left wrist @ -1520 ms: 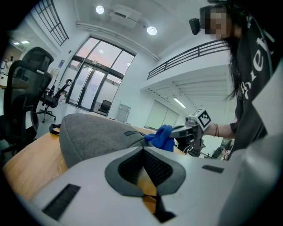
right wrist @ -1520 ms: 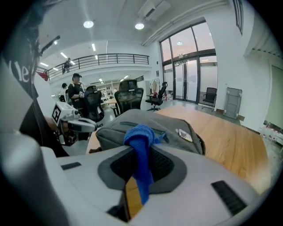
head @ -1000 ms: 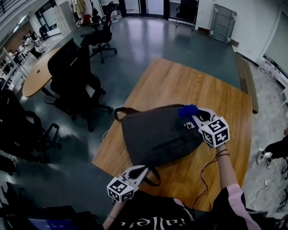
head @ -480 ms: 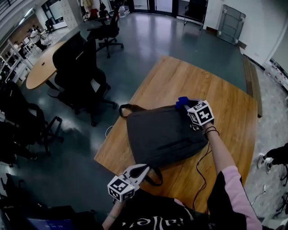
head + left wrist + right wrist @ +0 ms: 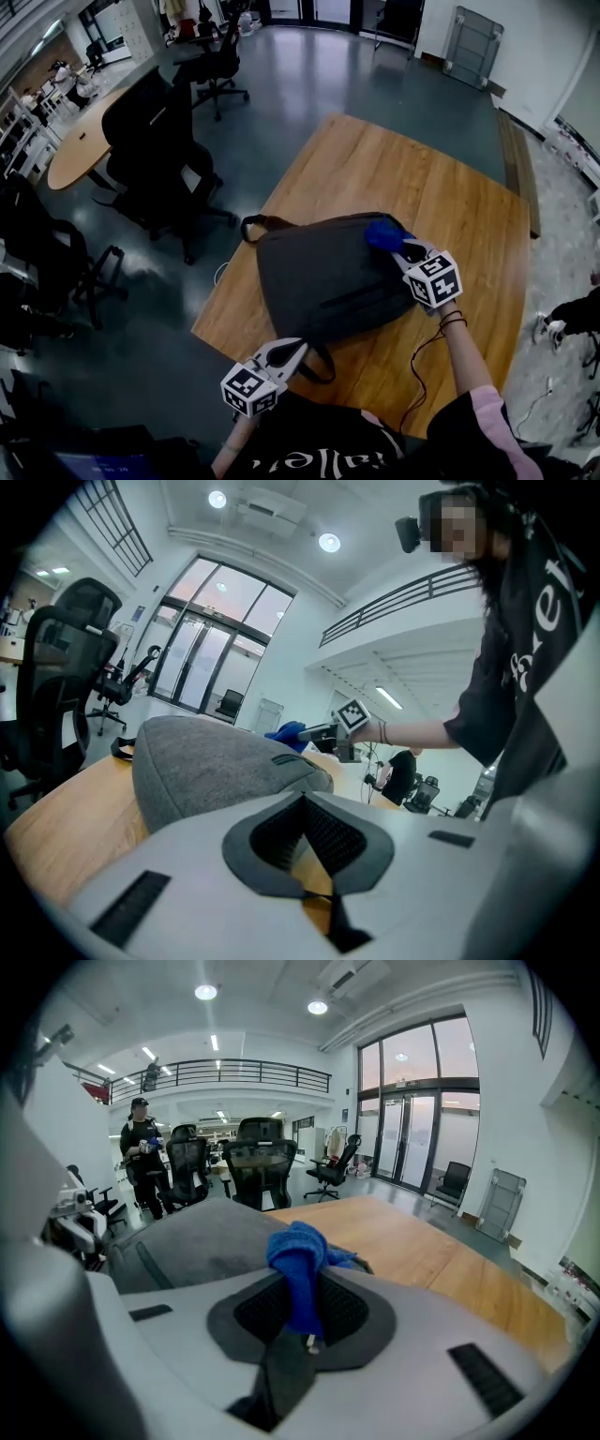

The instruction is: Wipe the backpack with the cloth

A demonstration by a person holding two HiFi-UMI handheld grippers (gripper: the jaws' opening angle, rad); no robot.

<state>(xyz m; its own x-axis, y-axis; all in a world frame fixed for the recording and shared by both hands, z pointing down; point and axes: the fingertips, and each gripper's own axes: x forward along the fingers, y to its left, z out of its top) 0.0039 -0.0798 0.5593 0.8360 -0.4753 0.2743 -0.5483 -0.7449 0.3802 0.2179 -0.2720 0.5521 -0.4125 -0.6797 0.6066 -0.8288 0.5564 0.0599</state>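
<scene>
A dark grey backpack [image 5: 323,281] lies flat on the wooden table [image 5: 375,173]. My right gripper [image 5: 403,249] rests at its far right corner, shut on a blue cloth [image 5: 384,232] that presses on the fabric. In the right gripper view the cloth [image 5: 300,1260] bunches up between the jaws, with the backpack [image 5: 202,1237] behind it. My left gripper [image 5: 292,352] sits at the near table edge by the black strap loop [image 5: 323,370], shut. A black strip [image 5: 345,928] shows behind its tips; whether it is pinched I cannot tell. The left gripper view shows the backpack [image 5: 206,761] and the cloth [image 5: 284,732].
Black office chairs [image 5: 155,150] and a rounded wooden table [image 5: 80,150] stand on the floor to the left. A thin cable [image 5: 422,361] trails over the table beside my right arm. A person [image 5: 141,1152] stands far off in the right gripper view.
My right gripper has slid the cloth away along the backpack's right side and then back towards me. The left gripper and the backpack have stayed put.
</scene>
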